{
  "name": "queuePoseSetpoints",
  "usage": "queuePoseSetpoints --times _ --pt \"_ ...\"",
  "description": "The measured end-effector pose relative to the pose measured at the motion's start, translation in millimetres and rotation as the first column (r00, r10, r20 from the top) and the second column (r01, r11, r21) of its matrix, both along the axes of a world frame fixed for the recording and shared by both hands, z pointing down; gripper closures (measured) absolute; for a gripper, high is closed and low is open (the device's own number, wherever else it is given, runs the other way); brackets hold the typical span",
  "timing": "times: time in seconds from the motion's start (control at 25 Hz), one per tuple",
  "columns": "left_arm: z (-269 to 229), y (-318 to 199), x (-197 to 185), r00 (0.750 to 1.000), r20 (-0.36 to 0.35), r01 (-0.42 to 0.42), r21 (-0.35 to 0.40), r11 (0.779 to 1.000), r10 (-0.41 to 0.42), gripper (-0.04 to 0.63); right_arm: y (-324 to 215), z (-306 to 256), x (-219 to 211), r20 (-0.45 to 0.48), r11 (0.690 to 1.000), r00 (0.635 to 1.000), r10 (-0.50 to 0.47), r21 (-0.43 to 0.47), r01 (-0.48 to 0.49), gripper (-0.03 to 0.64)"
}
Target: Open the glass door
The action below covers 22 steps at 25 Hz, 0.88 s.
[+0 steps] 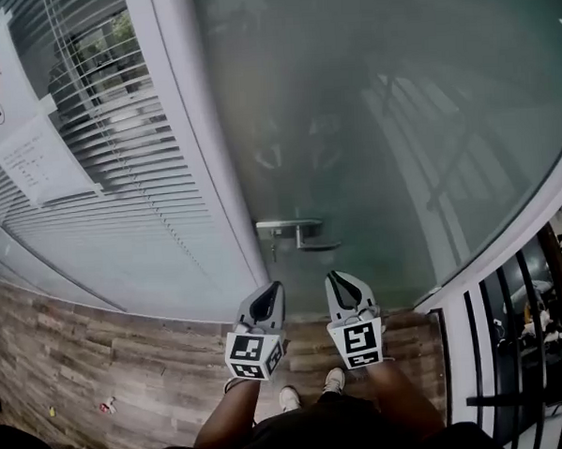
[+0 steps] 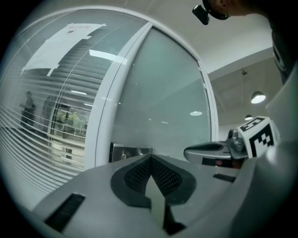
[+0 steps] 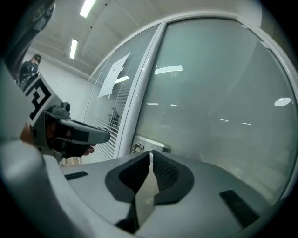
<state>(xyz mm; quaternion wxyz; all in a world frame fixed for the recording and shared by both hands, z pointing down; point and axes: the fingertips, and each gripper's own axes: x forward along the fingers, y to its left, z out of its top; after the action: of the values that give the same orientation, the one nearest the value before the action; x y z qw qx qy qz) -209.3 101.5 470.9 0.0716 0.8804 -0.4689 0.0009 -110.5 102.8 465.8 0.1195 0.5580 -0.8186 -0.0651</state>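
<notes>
The glass door point(image 1: 379, 120) fills the far middle and right of the scene. It is frosted, and it looks shut, lying flush against the white frame post point(image 1: 194, 148) on its left. Its metal handle point(image 1: 298, 235) sits low on the left edge of the pane, just beside that post, with a lever that sticks out toward the right. The person stands close in front of it on the wooden floor point(image 1: 100, 360), shoes point(image 1: 290, 397) pointed at the door. Both tools are held out roughly level and side by side, likely so that either can reach the lever without a further step. The left hand-held gripper point(image 1: 276, 288) has its jaws together with nothing between them, and it points at the handle plate from just short of it. The right hand-held gripper point(image 1: 332, 277) also has its jaws pressed together and empty, and it sits slightly right of the lever and near it but not touching. Neither tool is on the handle yet, so the opening appears not to have begun. Pushing the lever down would probably come first, and closed jaws would suit that. Behind the post on the far left are slatted blinds point(image 1: 126, 133) with paper notices point(image 1: 28, 152) stuck on them, and they play no part here.
</notes>
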Motion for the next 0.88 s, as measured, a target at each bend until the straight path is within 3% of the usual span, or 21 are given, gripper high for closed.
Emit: queuePoseSetpoints --times 0.12,0.2,0.24,0.4,0.52,0.88 --pt "1 -10 1 1.0 0.005 0.028 -0.001 1.0 -0.028 0.597 -17 5 4 -0.129 0.999 0.991 -0.047 -0.026 0.044 0.601" --pt "2 -14 1 0.999 0.01 0.04 -0.001 0.999 -0.04 0.597 -29 11 1 -0.254 0.994 0.961 -0.106 -0.055 0.095 0.587" --pt "2 -15 2 0.999 0.013 0.043 -0.003 0.999 -0.043 0.597 -34 14 -2 -0.316 0.99 0.938 -0.141 -0.072 0.124 0.548" --pt "5 -20 -3 0.997 0.017 0.072 -0.013 0.997 -0.071 0.597 -56 28 -12 -0.534 0.97 0.809 -0.244 -0.13 0.207 0.492" --pt "8 -25 -7 0.996 0.015 0.089 -0.022 0.996 -0.089 0.597 -71 38 -17 -0.636 0.952 0.71 -0.304 -0.183 0.244 0.479" --pt "28 -23 -15 0.994 0.028 0.111 -0.074 0.991 -0.11 0.597 -102 88 -28 -0.75 0.885 0.471 -0.465 -0.402 0.234 0.463"
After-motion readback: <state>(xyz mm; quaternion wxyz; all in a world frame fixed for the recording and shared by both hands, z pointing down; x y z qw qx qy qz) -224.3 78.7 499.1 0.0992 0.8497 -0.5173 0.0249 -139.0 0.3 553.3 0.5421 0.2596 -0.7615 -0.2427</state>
